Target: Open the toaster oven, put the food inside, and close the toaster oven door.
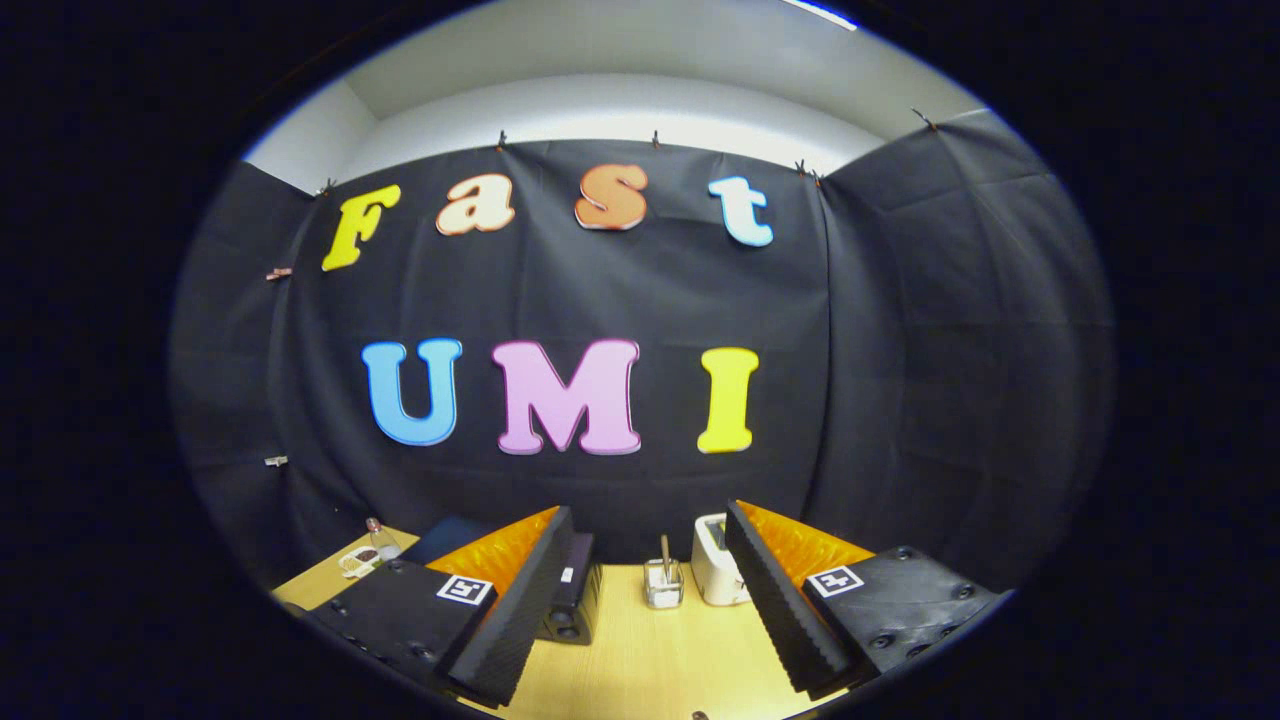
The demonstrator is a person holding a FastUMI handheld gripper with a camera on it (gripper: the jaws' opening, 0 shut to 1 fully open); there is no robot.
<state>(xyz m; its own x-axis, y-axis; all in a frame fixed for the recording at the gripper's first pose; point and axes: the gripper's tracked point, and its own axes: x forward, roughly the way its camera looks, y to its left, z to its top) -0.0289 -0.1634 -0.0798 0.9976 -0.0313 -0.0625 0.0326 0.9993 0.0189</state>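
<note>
Gripper view: the tongs (640, 600) are spread wide, holding nothing, above the wooden table (650, 660). Beyond the right finger stands a white toaster oven (712, 572). Just left of the oven sits a small glass (663, 585), then a dark box (572, 600)

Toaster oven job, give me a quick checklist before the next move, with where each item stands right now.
1. Gripper open with nothing between its fingers: ok.
2. Toaster oven located: cannot tell; a dark box and a white appliance sit beyond the fingers, both partly hidden.
3. Door open or shut: cannot tell.
4. Food located: cannot tell; a small bottle stands far off to the side.
5. Path ahead: not ok; a small glass holder with a stick stands on the wooden table between the fingers' line.
</note>
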